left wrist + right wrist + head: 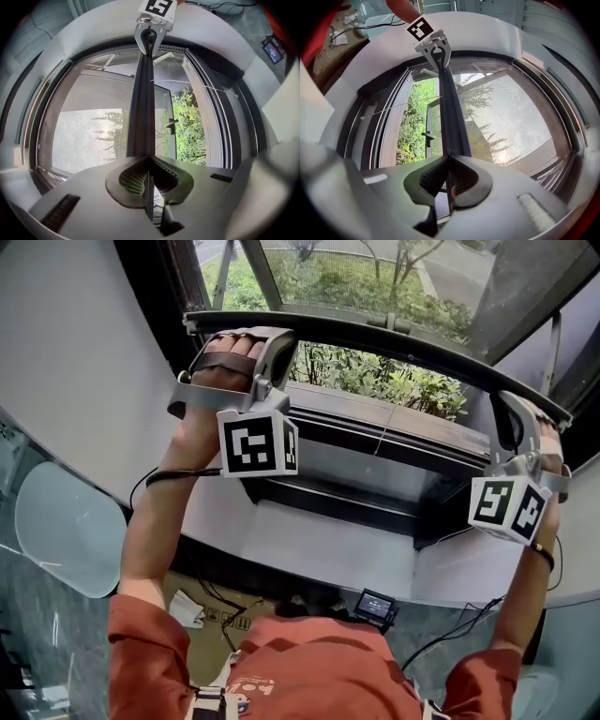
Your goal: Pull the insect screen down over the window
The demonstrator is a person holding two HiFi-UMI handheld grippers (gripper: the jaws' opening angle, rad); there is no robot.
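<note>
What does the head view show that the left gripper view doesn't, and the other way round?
Only the head view: the person's forearms and red sleeves, the left gripper seen from outside, and a cardboard box below.
Only the left gripper view: its own jaws close up, shut on the pull bar, and the window handle.
Both: that dark pull bar, the right gripper clamped on it, and green shrubs outside.
</note>
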